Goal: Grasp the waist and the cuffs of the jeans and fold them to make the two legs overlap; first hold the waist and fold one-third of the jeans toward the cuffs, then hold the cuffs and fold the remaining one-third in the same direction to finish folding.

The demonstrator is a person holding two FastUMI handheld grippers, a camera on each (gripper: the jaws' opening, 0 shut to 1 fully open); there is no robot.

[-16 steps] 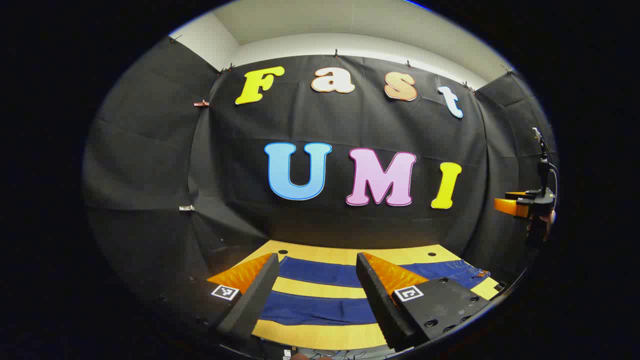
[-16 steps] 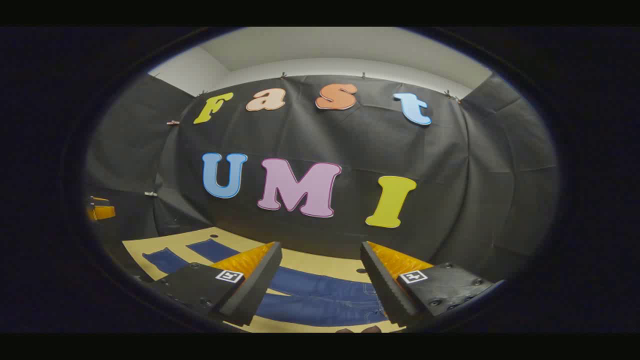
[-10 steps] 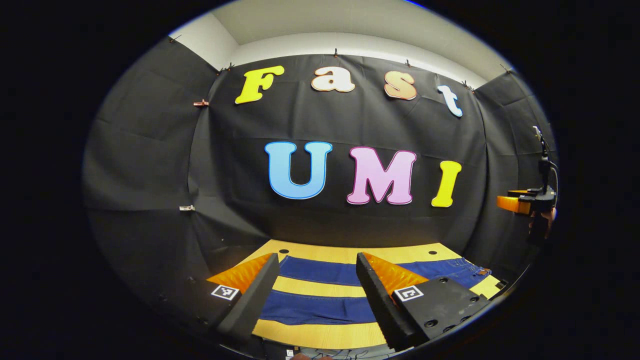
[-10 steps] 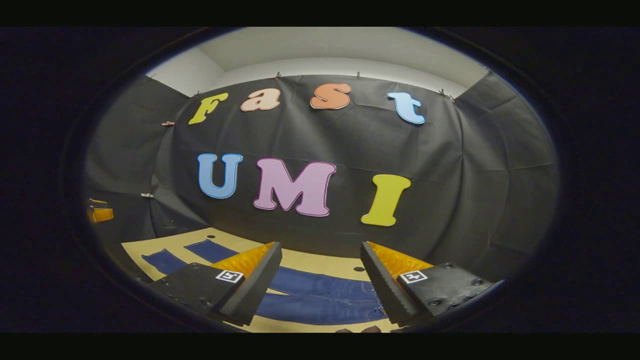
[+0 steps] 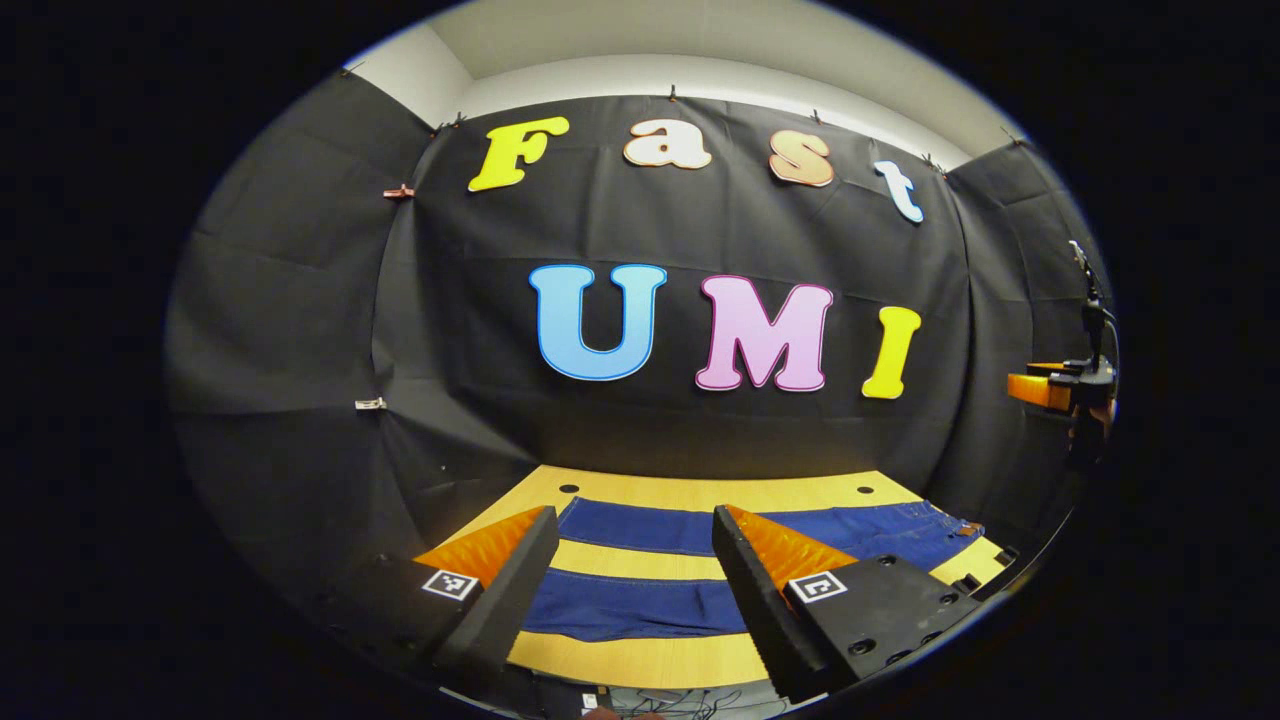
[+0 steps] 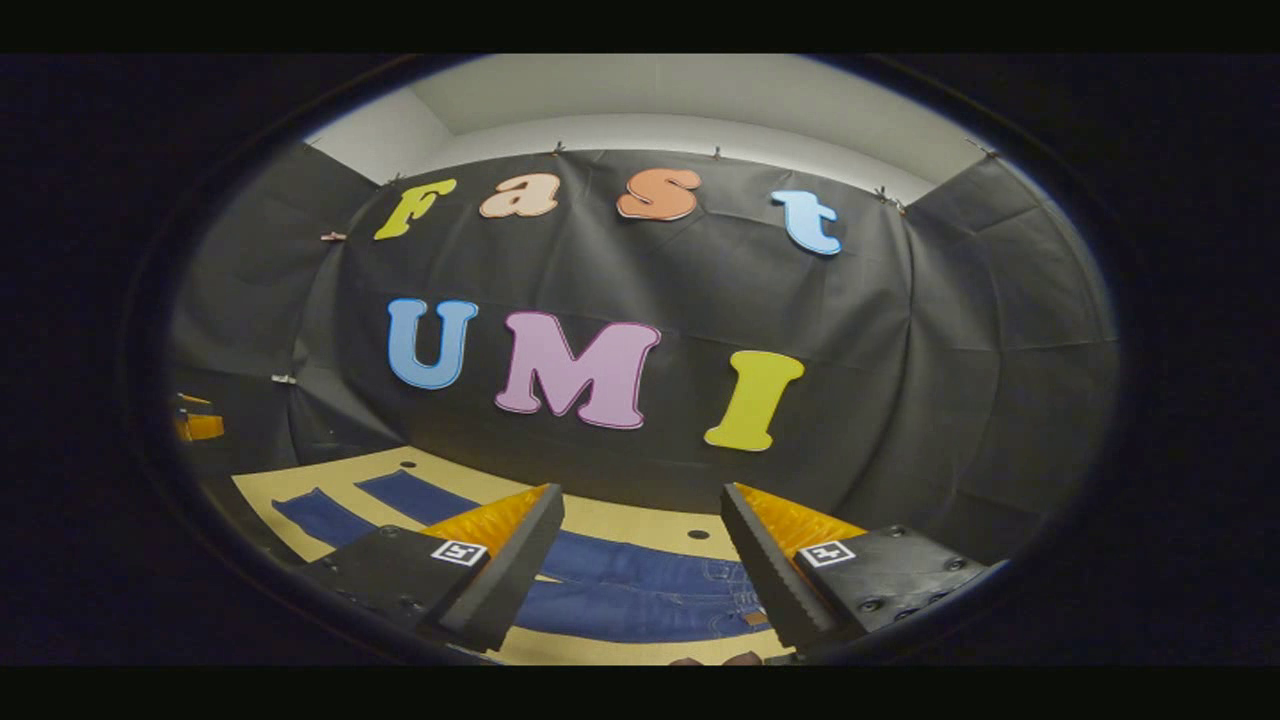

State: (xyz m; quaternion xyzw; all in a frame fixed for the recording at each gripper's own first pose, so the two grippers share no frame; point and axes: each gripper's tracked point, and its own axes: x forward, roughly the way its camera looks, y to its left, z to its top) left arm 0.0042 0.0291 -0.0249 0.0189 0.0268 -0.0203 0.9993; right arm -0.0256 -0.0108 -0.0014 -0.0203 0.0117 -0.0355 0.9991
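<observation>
Dark blue jeans (image 5: 620,606) lie flat on the wooden table (image 5: 640,662), the two legs side by side as bands and the waist (image 5: 930,540) toward the right. My left gripper (image 5: 633,515) hangs open above the legs with nothing between its fingers. In the right gripper view the waist end of the jeans (image 6: 640,600) lies below my open right gripper (image 6: 641,492), and the legs (image 6: 320,515) run off to the left. The right gripper (image 5: 1050,390) shows far right in the left gripper view, held by a hand. The left gripper (image 6: 197,426) shows at the far left edge.
Black cloth walls close in the table on the back and both sides. Small round holes (image 5: 567,488) sit near the table's far edge. Bare wood (image 6: 620,520) lies beyond the jeans toward the back wall.
Both views have tipped down a little, so more of the table and jeans shows. The right gripper has drifted slightly rightward in the left gripper view. Both grippers stay open.
</observation>
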